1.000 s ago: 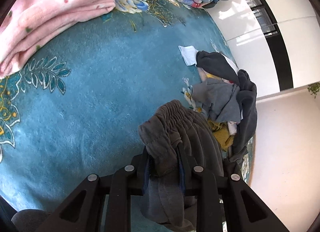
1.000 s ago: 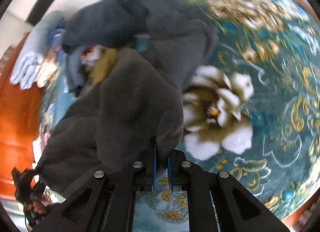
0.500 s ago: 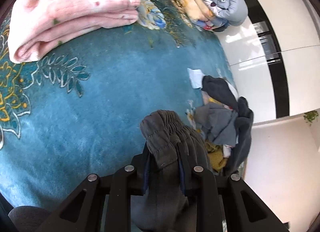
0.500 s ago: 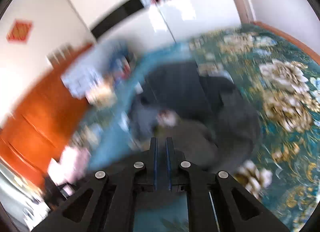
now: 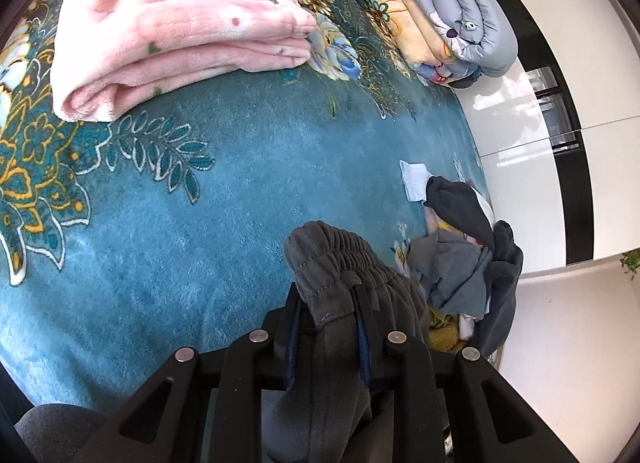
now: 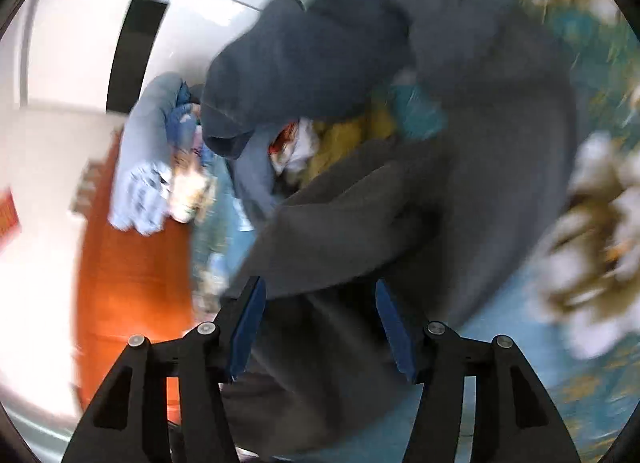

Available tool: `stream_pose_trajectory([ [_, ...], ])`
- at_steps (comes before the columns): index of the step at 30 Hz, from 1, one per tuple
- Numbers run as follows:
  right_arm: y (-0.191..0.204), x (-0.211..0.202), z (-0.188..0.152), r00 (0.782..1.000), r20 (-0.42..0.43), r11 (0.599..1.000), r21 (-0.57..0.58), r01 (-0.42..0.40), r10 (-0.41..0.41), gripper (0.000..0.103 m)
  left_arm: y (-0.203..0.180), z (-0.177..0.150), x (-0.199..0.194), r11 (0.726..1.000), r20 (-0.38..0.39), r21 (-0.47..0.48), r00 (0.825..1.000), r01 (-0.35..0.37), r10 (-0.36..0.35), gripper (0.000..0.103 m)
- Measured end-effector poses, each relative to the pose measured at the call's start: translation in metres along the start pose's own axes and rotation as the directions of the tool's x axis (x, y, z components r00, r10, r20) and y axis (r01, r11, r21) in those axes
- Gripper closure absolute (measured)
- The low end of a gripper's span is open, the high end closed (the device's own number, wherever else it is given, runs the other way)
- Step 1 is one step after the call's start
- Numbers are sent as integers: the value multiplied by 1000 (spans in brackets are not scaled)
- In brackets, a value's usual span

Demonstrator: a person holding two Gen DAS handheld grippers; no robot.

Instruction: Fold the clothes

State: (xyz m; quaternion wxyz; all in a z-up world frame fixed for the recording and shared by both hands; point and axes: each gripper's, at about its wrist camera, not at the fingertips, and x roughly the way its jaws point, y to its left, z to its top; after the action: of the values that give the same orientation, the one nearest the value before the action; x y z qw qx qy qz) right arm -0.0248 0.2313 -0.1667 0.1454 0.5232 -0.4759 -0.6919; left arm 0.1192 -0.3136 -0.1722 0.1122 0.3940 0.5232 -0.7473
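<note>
Grey trousers with an elastic waistband [image 5: 332,259] hang from my left gripper [image 5: 326,327], which is shut on the waistband above the blue floral bedspread [image 5: 192,223]. In the blurred right wrist view the same grey trousers [image 6: 360,231] lie under my right gripper [image 6: 320,327], whose fingers stand wide open over the cloth. A heap of unfolded clothes [image 5: 464,263] lies just right of the trousers, with dark, grey and yellow pieces; the heap [image 6: 320,75] also fills the upper part of the right wrist view.
A folded pink blanket [image 5: 180,31] lies at the far left of the bed. Folded quilts [image 5: 452,11] are stacked at the far edge by an orange wooden headboard [image 6: 128,263]. A small white cloth [image 5: 414,179] lies near the heap. White wardrobe doors [image 5: 532,135] stand on the right.
My right gripper was shut on the grey cloth, let go, swung up and came back down open over it. My left gripper has lifted slightly with the waistband.
</note>
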Motion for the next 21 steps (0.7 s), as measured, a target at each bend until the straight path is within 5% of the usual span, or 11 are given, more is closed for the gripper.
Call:
stream_pose_trajectory([
  [2, -5, 22, 1, 999, -20, 994, 103, -29, 31, 44, 2, 0, 1, 1000, -2, -8, 1000, 1, -1, 78],
  [6, -14, 34, 13, 989, 88, 963, 234, -136, 118, 44, 5, 1, 2, 1000, -6, -22, 1000, 4, -4, 78],
  [9, -16, 33, 27, 990, 125, 961, 259, -97, 66, 45, 5, 1, 3, 1000, -8, -23, 1000, 3, -3, 78],
  [11, -16, 30, 34, 990, 138, 960, 277, -35, -4, 83, 5, 2, 4, 1000, -10, -24, 1000, 2, -2, 78],
  [13, -11, 23, 38, 988, 145, 962, 272, 4, -45, 93, 6, 2, 4, 1000, -12, -29, 1000, 4, -4, 78],
  [18, 52, -36, 48, 970, 235, 998, 15, 56, -58, 96, 10, 3, 2, 998, -11, -52, 1000, 26, -27, 78],
  [21, 100, -106, 45, 926, 376, 970, -218, 108, -18, 97, 11, 3, -1, 997, -18, -61, 998, 57, -58, 78],
])
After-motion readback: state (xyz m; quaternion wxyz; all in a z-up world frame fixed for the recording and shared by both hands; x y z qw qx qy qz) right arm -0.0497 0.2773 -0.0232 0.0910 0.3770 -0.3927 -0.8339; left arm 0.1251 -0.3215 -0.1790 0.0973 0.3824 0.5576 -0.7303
